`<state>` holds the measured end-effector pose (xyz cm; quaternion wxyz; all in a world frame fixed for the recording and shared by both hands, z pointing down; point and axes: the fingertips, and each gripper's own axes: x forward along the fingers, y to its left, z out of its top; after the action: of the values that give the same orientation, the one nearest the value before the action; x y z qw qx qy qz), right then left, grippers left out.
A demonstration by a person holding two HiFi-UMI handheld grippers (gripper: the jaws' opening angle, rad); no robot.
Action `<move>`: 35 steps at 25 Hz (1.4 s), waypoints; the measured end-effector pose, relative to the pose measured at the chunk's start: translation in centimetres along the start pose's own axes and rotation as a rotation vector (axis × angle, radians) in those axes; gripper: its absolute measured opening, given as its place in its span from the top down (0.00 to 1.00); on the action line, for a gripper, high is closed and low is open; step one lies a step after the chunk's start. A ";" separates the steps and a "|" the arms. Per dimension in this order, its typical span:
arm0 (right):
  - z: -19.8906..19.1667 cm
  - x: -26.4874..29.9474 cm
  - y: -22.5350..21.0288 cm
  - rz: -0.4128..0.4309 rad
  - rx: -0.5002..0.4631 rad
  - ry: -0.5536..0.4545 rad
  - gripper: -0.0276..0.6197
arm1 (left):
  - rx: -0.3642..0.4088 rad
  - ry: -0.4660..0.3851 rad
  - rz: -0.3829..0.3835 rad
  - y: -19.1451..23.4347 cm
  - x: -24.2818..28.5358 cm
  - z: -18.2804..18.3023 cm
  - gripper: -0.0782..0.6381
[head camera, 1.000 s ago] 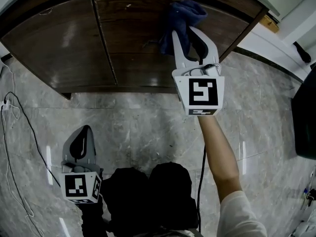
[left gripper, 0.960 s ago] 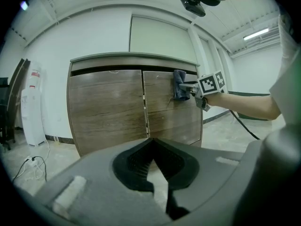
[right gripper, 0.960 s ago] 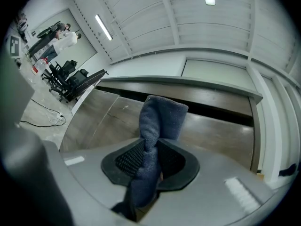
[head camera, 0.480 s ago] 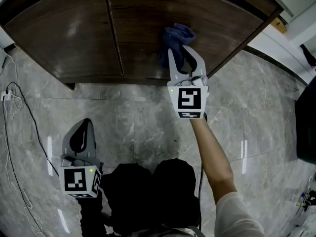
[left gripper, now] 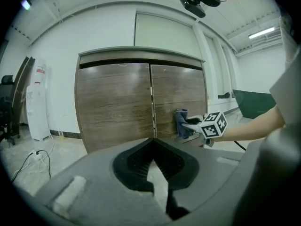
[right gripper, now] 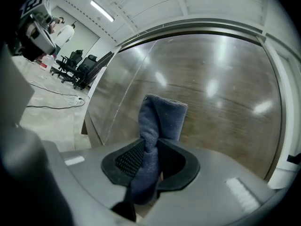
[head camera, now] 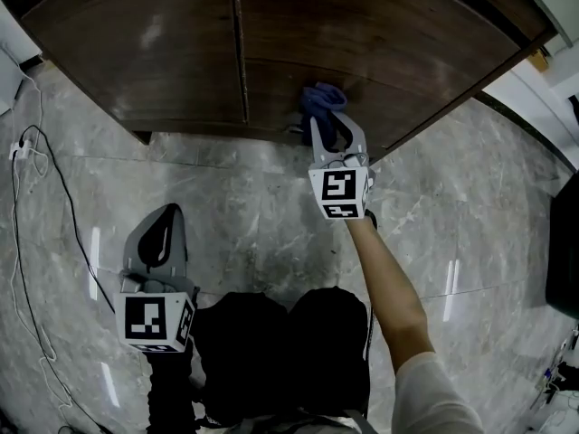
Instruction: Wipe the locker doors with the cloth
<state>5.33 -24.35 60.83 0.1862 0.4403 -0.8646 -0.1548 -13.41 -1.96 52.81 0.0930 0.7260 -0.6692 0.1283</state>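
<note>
Nearest, at the person's side above the dark trousers (head camera: 280, 351): left gripper (head camera: 167, 212), jaws together with nothing between them, pointed toward the locker but well short of it. Judged to be parked there to stay clear of the wiping arm. Grey marble floor (head camera: 253, 215) between person and locker is bare apart from a black cable (head camera: 45, 179) trailing along the left side, away from both tools. The right forearm (head camera: 389, 278) is stretched forward and low. The right gripper (head camera: 330, 127) is clamped on the blue cloth (head camera: 321, 98), pinching a twisted fold so that a bunched pad stands out past the fingertips. That grip looks chosen so that fabric, not plastic, meets the wood. The cloth lies against the right locker door (head camera: 407, 43), low down, near the door's bottom edge (head camera: 344, 143) and to the right of the centre seam (head camera: 240, 52). Room for moving: little door is left below the cloth before the edge and the floor gap. There is broad unwiped-looking panel above and to the right, out to the cabinet's side edge (head camera: 470, 75). The left door (head camera: 145, 43) lies across the seam, well apart from the cloth. Whether it has been wiped cannot be told.
</note>
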 end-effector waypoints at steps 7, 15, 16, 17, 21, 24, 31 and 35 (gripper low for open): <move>-3.2 1.0 2.6 0.049 0.012 0.067 0.82 | -0.003 0.015 0.007 0.4 0.1 -0.7 0.89; -7.4 2.5 6.1 0.123 -0.007 0.151 0.82 | -0.003 0.026 0.020 1.1 0.0 -1.1 0.89; -7.6 2.6 6.2 0.126 -0.005 0.155 0.82 | -0.004 0.028 0.022 1.1 0.0 -1.2 0.89; -7.6 2.6 6.3 0.128 -0.002 0.158 0.82 | -0.004 0.029 0.023 1.2 0.0 -1.2 0.89; -5.9 2.3 5.6 0.132 0.000 0.140 0.82 | -0.006 0.028 0.025 1.2 0.0 -1.0 0.89; -2.7 2.1 4.7 0.128 -0.017 0.096 0.82 | -0.010 0.025 0.024 1.2 0.0 -1.0 0.89; 4.6 1.4 2.5 0.102 -0.039 0.003 0.82 | -0.014 0.009 0.020 1.1 -0.4 -0.8 0.89; 8.0 1.1 1.2 0.078 -0.057 -0.037 0.82 | -0.017 -0.001 0.022 1.4 -0.6 -0.6 0.89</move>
<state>0.23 -23.78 54.45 0.1884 0.3978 -0.8796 -0.1803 -14.86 -1.31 53.11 0.0974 0.7179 -0.6782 0.1233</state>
